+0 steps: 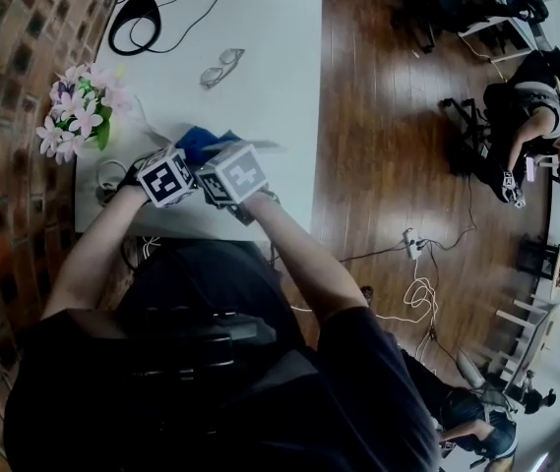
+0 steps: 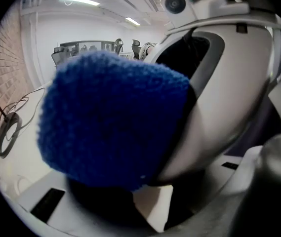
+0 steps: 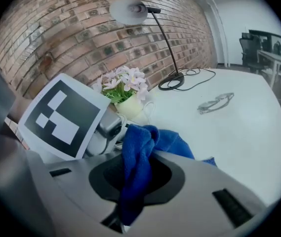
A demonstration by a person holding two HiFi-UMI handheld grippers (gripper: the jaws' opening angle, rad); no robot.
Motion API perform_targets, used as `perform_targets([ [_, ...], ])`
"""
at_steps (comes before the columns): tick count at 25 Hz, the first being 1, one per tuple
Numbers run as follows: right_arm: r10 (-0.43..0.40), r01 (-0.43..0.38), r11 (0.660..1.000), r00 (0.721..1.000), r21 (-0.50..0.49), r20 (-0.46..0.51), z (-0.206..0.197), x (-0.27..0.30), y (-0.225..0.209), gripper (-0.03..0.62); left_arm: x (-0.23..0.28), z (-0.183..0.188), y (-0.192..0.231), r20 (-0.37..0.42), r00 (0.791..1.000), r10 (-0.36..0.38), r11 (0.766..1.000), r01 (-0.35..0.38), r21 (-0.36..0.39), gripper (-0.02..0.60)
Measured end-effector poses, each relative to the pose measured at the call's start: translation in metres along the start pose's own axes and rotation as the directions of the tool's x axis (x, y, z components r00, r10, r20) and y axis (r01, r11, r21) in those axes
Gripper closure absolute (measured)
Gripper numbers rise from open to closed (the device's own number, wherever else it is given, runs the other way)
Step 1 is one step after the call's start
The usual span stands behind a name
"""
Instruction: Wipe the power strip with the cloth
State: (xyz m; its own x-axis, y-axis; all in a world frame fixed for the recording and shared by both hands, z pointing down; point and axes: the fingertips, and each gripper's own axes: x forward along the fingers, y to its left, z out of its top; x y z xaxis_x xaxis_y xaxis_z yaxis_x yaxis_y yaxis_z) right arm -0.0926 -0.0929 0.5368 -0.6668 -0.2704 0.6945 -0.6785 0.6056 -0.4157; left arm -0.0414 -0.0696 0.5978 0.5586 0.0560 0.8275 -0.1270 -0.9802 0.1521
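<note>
The right hand-held gripper (image 3: 130,184) pinches the blue cloth (image 3: 140,142). The left hand-held gripper (image 2: 145,191) appears clamped on a pale block, likely the power strip (image 2: 155,206), over the bench (image 1: 280,67). Hold the strip steady and drag the cloth flat along each face.

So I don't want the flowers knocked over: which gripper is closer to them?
Left. The left gripper sits lower right of the flowers in the head view; the right gripper, clamped on the cloth, is beyond it, farther away.
</note>
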Motion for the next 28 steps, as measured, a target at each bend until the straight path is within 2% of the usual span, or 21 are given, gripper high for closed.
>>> perform_targets([
  [9, 0.121, -0.135, 0.985, 0.984, 0.109, 0.127, 0.011, -0.006, 0.004, 0.557, -0.002, 0.001, -0.003, 0.000, 1.000, -0.022, 1.000, 0.022, -0.007, 0.411],
  [12, 0.160, -0.215, 0.941, 0.963, 0.263, 0.217, 0.017, -0.011, 0.000, 0.556, -0.002, 0.001, -0.003, 0.000, 1.000, -0.020, 1.000, 0.020, -0.009, 0.411],
  [14, 0.155, -0.236, 0.914, 0.955, 0.331, 0.253, 0.018, -0.014, -0.006, 0.556, -0.001, 0.001, -0.002, 0.002, 1.000, -0.018, 1.000, 0.018, -0.009, 0.411],
  [16, 0.135, -0.220, 0.909, 0.959, 0.354, 0.248, 0.015, -0.015, -0.011, 0.556, -0.002, 0.000, -0.002, 0.003, 1.000, -0.019, 1.000, 0.019, -0.012, 0.411],
  [18, 0.105, -0.180, 0.921, 0.969, 0.346, 0.224, 0.010, -0.015, -0.014, 0.554, -0.002, -0.001, -0.002, 0.001, 1.000, -0.017, 1.000, 0.017, -0.013, 0.411],
  [24, 0.012, -0.059, 0.960, 0.985, 0.275, 0.170, 0.001, -0.021, -0.022, 0.553, -0.002, 0.002, -0.003, -0.007, 1.000, -0.010, 1.000, 0.009, -0.019, 0.411],
  [28, -0.055, 0.027, 0.981, 0.988, 0.195, 0.142, -0.005, -0.025, -0.030, 0.553, -0.002, 0.001, -0.003, -0.012, 1.000, -0.011, 1.000, 0.011, -0.024, 0.411],
])
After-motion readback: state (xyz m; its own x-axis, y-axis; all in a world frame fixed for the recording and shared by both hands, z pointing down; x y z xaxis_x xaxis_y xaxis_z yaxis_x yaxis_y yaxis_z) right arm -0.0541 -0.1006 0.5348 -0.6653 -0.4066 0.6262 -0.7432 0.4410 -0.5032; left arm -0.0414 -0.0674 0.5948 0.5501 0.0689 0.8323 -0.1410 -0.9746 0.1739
